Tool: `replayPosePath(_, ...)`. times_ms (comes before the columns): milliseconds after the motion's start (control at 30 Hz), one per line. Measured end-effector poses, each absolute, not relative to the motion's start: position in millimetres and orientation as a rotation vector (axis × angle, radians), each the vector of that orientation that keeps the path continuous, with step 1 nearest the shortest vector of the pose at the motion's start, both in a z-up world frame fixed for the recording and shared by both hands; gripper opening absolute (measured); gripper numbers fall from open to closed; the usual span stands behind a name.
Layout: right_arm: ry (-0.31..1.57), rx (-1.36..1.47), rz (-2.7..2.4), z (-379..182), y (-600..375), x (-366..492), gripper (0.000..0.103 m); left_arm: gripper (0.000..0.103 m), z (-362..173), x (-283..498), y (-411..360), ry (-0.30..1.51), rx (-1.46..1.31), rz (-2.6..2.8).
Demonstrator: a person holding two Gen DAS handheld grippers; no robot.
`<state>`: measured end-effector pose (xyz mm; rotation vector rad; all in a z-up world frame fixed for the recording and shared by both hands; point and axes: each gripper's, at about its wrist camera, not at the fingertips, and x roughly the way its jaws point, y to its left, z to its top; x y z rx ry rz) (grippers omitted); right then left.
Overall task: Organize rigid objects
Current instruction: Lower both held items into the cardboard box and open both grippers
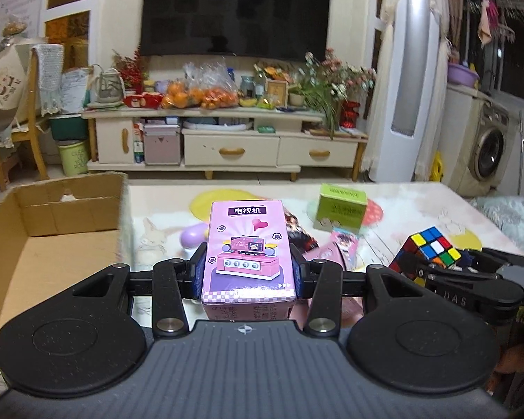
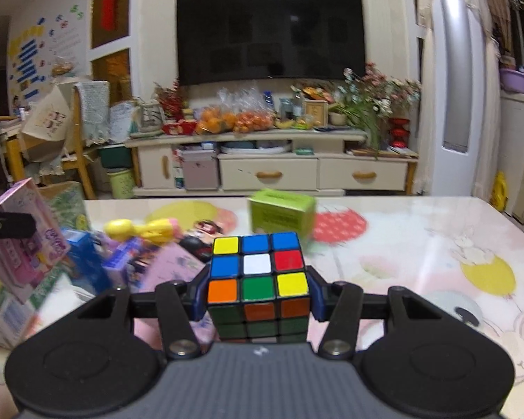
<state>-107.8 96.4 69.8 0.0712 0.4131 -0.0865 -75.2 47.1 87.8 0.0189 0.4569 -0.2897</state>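
My left gripper (image 1: 249, 272) is shut on a pink toy box (image 1: 248, 248) with a TV set picture, held above the patterned table (image 1: 419, 216). The blue pads press both its long sides. My right gripper (image 2: 258, 291) is shut on a puzzle cube (image 2: 258, 269), lifted off the table. The same cube (image 1: 431, 244) and the right gripper show at the right of the left wrist view. The pink box (image 2: 21, 241) appears at the left of the right wrist view. An open cardboard box (image 1: 52, 230) stands to the left of the table.
A green carton (image 1: 340, 209) stands upright mid-table, seen also as the green carton (image 2: 282, 214). Pink packets (image 1: 335, 251), a purple egg shape (image 1: 192, 235), a yellow toy (image 2: 139, 228) and a blue box (image 2: 87, 258) lie scattered. A TV cabinet (image 1: 227, 139) stands beyond the table.
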Motion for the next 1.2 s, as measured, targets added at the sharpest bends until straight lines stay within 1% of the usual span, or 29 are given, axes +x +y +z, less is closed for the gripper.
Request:
replayPosePath(233, 0.389, 0.079, 0.049, 90, 137, -103, 0.052, 0.054, 96, -66, 80, 0.426, -0.051, -0.185)
replayPosePath(600, 0.364, 0.041, 0.323, 116, 225, -79, 0.052, 0.054, 83, -26, 141, 0.495, -0.135, 0.101)
replayPosePath(833, 0.383, -0.003, 0.432, 112, 270, -58, 0.052, 0.054, 82, -6, 171, 0.543, -0.17, 0.207)
replayPosePath(1200, 0.417, -0.066, 0.526, 100, 309, -48, 0.053, 0.054, 84, -11, 192, 0.591, -0.197, 0.287)
